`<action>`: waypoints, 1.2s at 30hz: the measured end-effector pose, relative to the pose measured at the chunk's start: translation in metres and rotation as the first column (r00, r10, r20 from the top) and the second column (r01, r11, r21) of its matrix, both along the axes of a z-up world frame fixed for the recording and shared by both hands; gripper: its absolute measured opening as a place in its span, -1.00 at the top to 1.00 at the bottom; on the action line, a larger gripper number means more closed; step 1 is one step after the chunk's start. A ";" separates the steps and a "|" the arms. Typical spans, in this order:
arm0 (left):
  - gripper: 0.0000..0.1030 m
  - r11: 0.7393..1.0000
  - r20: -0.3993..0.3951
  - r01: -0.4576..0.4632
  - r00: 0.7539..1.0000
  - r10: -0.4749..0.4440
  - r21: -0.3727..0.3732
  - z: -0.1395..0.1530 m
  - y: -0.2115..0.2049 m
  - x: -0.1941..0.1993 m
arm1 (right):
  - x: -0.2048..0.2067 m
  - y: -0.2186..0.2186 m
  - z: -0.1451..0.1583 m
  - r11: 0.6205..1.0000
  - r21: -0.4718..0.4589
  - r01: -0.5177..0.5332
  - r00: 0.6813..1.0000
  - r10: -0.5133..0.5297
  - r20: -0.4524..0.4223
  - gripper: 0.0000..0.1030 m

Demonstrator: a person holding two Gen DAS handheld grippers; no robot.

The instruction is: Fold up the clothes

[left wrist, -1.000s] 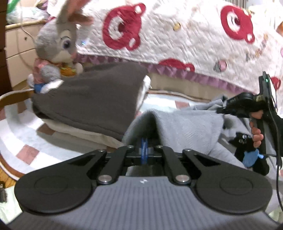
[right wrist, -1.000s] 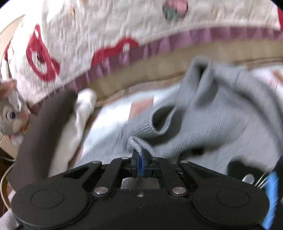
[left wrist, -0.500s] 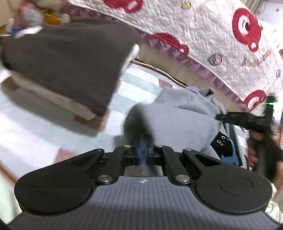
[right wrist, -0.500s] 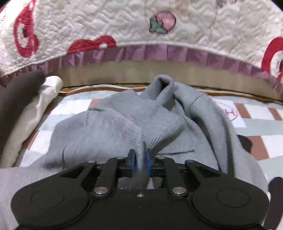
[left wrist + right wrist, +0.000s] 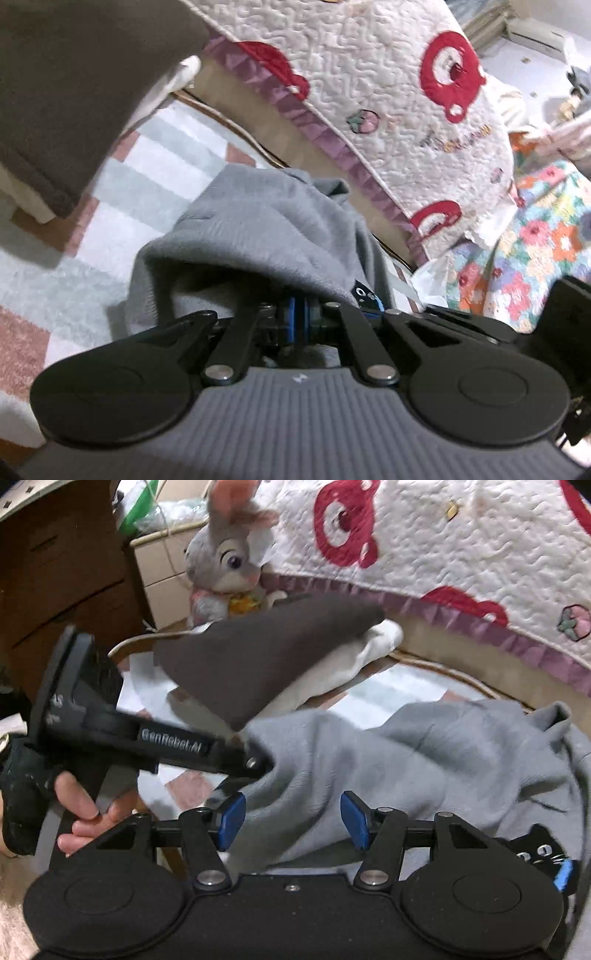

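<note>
Left hand: I see my fingers (image 5: 79,812) wrapped round the handle of the left tool, at the left edge of the right wrist view.
Left hand-held gripper (image 5: 297,319): its blue pads are pressed close together on a fold of the grey sweater (image 5: 266,229); in the right wrist view its tip (image 5: 255,762) is buried in the sweater's left edge.
Dark folded garment (image 5: 258,657): lies on a white one (image 5: 354,653), beyond the sweater and to its left, apart from both tools.
Plush rabbit (image 5: 225,565): sits behind that pile, against the quilt.
Grey sweater: bunched on the striped rug (image 5: 155,170), directly in front of both tools; the cloth drapes over my left gripper's fingers and rises away from them toward the quilt.
Right hand-held gripper (image 5: 291,821): jaws spread wide, nothing between them; the sweater lies just beyond and under the gap, but I cannot tell whether the pads touch it.
Black cat patch (image 5: 543,845): on the sweater, right of my right gripper's fingers.
Quilt (image 5: 388,85): white with red bears, hanging behind the sweater.
</note>
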State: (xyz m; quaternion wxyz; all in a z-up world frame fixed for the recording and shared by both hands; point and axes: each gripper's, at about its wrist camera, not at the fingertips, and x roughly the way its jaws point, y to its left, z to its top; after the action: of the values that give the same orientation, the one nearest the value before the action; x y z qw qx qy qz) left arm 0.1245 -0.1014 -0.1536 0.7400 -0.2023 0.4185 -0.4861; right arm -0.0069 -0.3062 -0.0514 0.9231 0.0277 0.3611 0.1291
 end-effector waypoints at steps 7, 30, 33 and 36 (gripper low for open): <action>0.91 0.989 0.239 -0.052 0.971 0.017 0.140 0.016 0.000 -0.018 | 0.032 0.003 -0.025 0.981 -0.138 0.139 0.990 -0.142 -0.018 0.81; 0.28 0.924 0.168 0.049 0.978 -0.121 0.380 -0.032 -0.058 0.005 | 0.016 -0.037 -0.036 0.983 0.080 0.166 0.981 -0.156 -0.115 0.82; 0.77 0.919 0.152 0.036 0.983 -0.104 0.392 -0.034 -0.058 0.003 | 0.013 -0.053 -0.035 0.966 0.171 0.193 0.978 -0.175 -0.112 0.81; 0.95 0.908 0.220 -0.008 0.971 -0.093 0.419 -0.023 -0.057 -0.009 | 0.007 -0.073 -0.031 0.928 0.302 0.219 0.975 -0.195 -0.108 0.67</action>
State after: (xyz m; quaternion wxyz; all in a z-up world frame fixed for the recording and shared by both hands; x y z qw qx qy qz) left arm 0.1159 -0.1589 -0.1767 0.7996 0.0287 0.4263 -0.4220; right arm 0.0004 -0.3794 -0.0824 0.9012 0.2161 0.3660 0.0851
